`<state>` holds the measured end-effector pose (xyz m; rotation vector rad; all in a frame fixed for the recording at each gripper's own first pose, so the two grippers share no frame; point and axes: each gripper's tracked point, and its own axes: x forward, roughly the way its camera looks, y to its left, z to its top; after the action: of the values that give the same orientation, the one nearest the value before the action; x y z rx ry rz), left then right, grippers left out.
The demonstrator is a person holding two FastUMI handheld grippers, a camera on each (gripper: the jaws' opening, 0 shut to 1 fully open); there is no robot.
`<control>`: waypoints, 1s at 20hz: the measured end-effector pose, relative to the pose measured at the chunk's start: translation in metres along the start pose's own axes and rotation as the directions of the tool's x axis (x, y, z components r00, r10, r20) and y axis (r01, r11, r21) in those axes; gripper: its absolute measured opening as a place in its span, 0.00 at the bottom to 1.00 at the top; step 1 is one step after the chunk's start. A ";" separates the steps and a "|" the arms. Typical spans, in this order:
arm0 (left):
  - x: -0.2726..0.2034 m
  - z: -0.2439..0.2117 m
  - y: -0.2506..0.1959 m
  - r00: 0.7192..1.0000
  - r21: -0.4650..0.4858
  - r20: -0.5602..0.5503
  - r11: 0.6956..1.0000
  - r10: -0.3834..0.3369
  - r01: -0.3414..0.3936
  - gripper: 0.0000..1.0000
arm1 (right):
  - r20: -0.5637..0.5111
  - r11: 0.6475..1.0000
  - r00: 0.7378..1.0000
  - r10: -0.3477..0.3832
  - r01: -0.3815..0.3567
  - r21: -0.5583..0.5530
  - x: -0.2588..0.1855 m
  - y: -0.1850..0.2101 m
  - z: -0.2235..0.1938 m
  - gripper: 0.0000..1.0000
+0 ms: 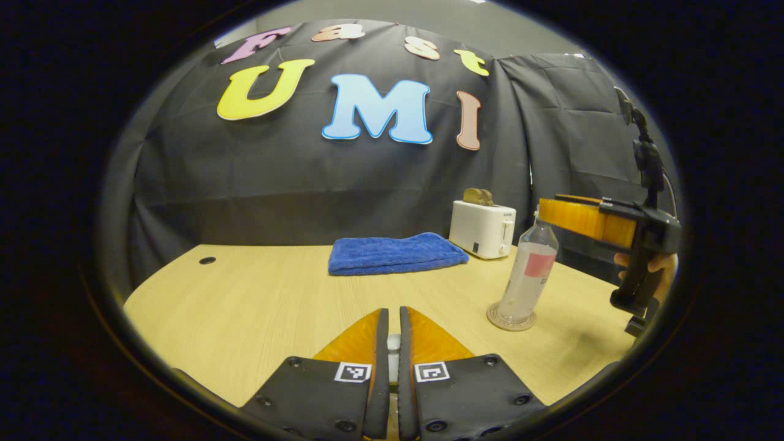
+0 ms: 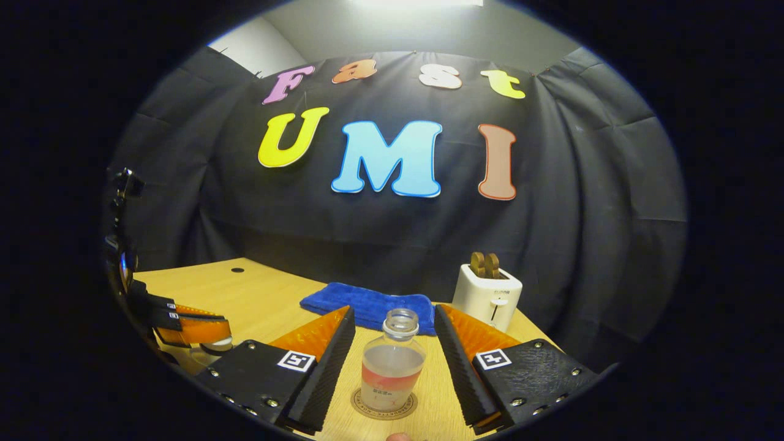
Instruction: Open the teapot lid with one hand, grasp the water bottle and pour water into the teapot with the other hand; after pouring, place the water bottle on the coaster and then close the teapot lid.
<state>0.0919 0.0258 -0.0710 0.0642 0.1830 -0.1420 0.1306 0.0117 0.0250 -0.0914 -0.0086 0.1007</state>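
Standing upright on the coaster [image 2: 384, 405], the uncapped water bottle [image 2: 392, 367] looks delivered, so pouring and placing appear done; the right gripper [image 2: 394, 361] has its 2 fingers spread wide, one on each side of the bottle and apart from it. Well to the left of the bottle, the left gripper [image 1: 394, 343] is nearly pressed together on something small and pale, probably the teapot lid [image 1: 393, 342], though I cannot tell for sure. Closing the teapot seems to be what is left.
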 end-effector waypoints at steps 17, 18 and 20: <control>-0.006 -0.009 -0.003 0.999 0.022 0.009 0.999 0.041 -0.041 0.42 | -0.015 0.999 0.999 -0.033 0.033 -0.015 -0.070 0.004 0.016 0.81; -0.006 -0.005 -0.004 0.999 0.027 0.018 0.999 0.047 -0.047 0.52 | -0.019 0.999 0.999 -0.033 0.033 -0.006 -0.071 0.004 0.015 0.80; -0.013 0.006 -0.006 0.998 0.027 0.042 0.998 0.048 -0.049 0.71 | -0.030 0.999 0.999 -0.040 0.040 0.014 -0.074 0.003 0.012 0.81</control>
<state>0.0798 0.0215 -0.0632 0.0930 0.1385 -0.0971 0.0567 0.0088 0.0364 -0.0777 0.0198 0.0595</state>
